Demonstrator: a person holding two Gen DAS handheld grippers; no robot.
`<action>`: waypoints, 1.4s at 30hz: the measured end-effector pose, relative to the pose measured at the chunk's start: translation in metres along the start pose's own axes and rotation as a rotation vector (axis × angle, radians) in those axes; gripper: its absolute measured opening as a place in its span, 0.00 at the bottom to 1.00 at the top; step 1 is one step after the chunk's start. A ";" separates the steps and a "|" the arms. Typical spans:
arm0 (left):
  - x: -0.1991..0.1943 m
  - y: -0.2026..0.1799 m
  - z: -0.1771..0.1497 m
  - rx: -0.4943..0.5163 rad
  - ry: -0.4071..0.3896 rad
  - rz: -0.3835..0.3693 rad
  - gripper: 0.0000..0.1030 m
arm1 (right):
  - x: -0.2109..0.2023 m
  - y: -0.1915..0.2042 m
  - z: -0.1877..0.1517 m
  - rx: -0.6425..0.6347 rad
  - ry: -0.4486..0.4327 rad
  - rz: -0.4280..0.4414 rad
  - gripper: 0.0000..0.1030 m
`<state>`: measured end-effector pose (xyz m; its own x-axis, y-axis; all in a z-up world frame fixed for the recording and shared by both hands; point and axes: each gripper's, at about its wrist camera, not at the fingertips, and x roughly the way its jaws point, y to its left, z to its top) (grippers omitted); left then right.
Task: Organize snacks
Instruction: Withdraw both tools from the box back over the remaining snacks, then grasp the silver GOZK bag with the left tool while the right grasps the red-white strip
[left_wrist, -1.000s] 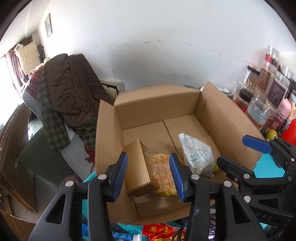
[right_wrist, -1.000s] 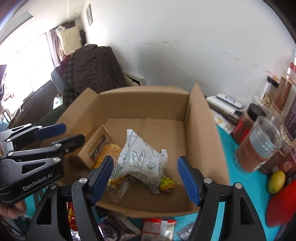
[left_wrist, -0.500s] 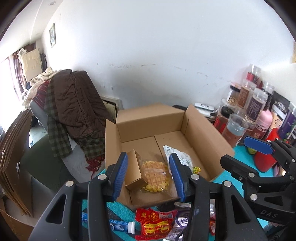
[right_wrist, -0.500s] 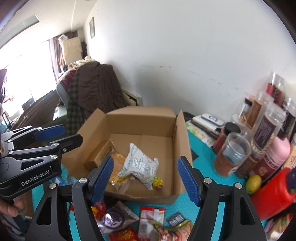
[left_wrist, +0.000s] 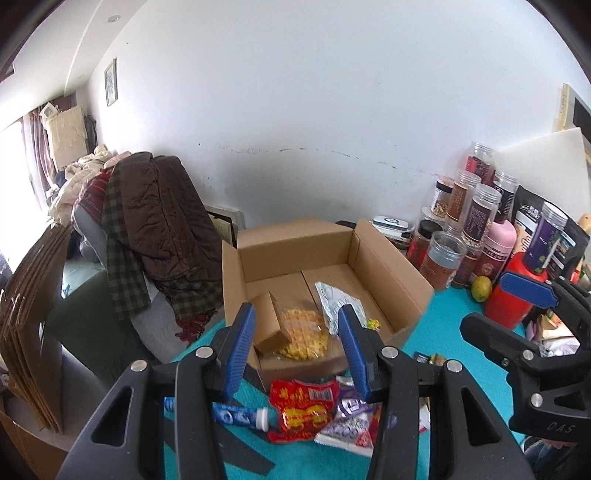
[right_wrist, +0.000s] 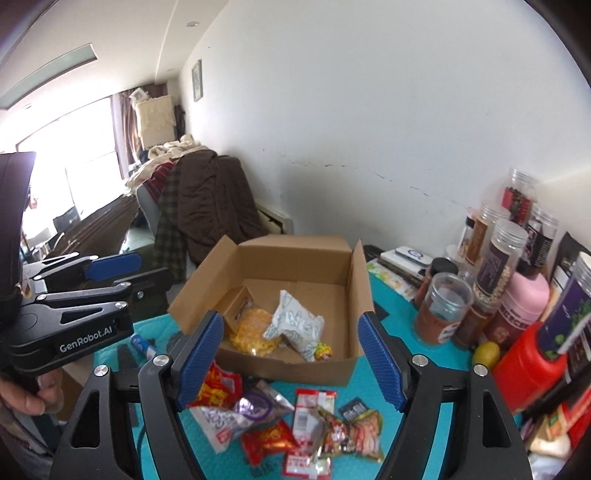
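Left wrist view: left gripper (left_wrist: 297, 341), blue-padded jaws parted with nothing between them, held above the table. Past the jaws sits the open brown cardboard box (left_wrist: 391, 266); inside it, seen in the gap between the pads, a small brown carton (left_wrist: 269, 325) nearer the left pad, a clear bag of yellow waffle snacks (left_wrist: 303, 334) in the middle, and a white printed snack pouch (left_wrist: 334, 301) just beyond the right pad. Below the jaws on the teal table mat (left_wrist: 436, 325) lie a red foil snack packet (left_wrist: 301, 406) and a blue-and-white tube (left_wrist: 236, 413). Right gripper (left_wrist: 517, 310) shows off to the right, empty.

Right wrist view: right gripper (right_wrist: 291, 363) jaws wide apart and just been opening, nothing between them. The box lies ahead, framed between both pads; a small yellow-red wrapped candy (right_wrist: 323, 350) rests near its front wall. Loose snack packets (right_wrist: 325, 428) lie under the jaws, nearer than the box. Clear plastic jars (right_wrist: 491, 266) stand beyond the right pad.
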<state>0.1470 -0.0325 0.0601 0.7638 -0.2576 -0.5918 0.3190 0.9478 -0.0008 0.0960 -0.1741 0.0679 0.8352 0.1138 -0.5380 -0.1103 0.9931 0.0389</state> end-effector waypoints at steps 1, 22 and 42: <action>-0.002 -0.001 -0.003 -0.001 0.004 -0.007 0.45 | -0.004 0.001 -0.002 0.003 -0.003 0.002 0.74; -0.037 -0.031 -0.063 0.062 0.059 -0.123 0.45 | -0.054 0.011 -0.067 0.060 -0.002 0.045 0.79; 0.019 -0.044 -0.109 0.068 0.217 -0.181 0.45 | -0.007 -0.016 -0.122 0.133 0.180 0.012 0.79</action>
<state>0.0864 -0.0587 -0.0390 0.5551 -0.3685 -0.7457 0.4819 0.8732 -0.0728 0.0263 -0.1939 -0.0317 0.7233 0.1304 -0.6781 -0.0375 0.9880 0.1500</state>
